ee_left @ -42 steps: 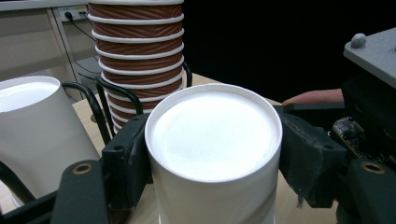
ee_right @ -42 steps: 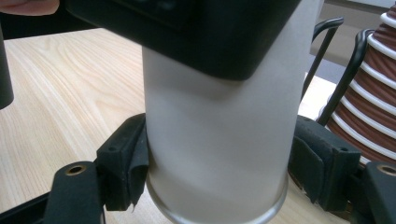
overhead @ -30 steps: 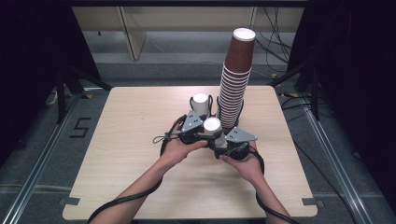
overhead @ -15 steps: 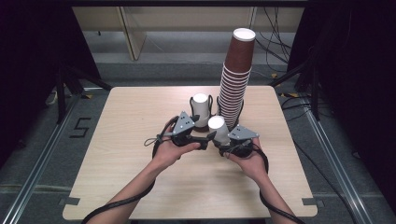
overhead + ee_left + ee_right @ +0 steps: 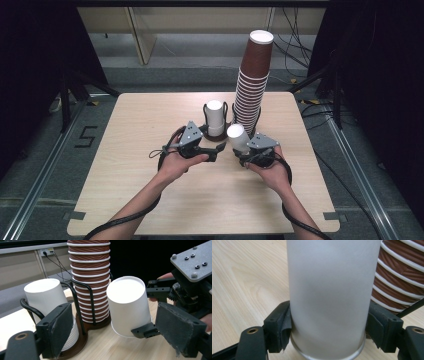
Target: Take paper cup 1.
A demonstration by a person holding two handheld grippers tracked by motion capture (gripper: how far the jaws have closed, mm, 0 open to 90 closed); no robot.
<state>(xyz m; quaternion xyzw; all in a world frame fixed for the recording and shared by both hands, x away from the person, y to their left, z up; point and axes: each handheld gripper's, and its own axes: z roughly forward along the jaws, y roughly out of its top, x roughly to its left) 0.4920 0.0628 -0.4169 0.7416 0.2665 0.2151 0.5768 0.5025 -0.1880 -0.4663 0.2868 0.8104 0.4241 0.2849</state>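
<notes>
The single white paper cup [image 5: 237,138] is held upside down in the right claw [image 5: 243,150], flat base uppermost and rim lowest, its long axis tilted slightly off vertical toward the left hand; it sits above the middle of the light wooden bench [image 5: 125,165], just in front of the cup holder; in the right gripper view the two black pads press against opposite sides of the cup wall [image 5: 329,295] near the rim, so this claw is clamped on the cup. The left claw [image 5: 112,337] stands open and empty, its jaws apart on either side of open bench, having just widened; the white cup [image 5: 128,306] lies ahead of it, not touched. Behind stands a dark brown round base with black wire loops [image 5: 218,134] carrying a short stack of white inverted cups [image 5: 215,117]; beside it rises a tall stack of ribbed brown paper cups [image 5: 252,85], leaning slightly; this tall stack is close behind the held cup and limits movement rearward. The bench front and left portions offer open room; both edges lie well apart from the claws.
</notes>
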